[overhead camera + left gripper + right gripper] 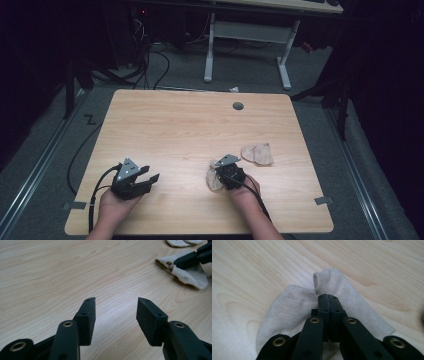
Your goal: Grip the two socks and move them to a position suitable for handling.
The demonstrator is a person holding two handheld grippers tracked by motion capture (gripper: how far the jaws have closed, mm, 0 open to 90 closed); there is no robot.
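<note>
Resting near the front edge of the wooden table, toward its left corner, the left gripper sat in the person's left hand with its jaws spread wide and nothing between them; in the left gripper view the bare wood showed through the gap. The right gripper, held by the right hand, was right of the middle of the front edge, its jaws pressed together over a beige sock that lay flat on the table. Whether a fold of the fabric was caught between the jaws could not be told in the right gripper view, where the closed tips lay on top of the sock. A second beige sock lay crumpled just beyond it, nearer the right edge. A round grommet hole sat near the far edge.
</note>
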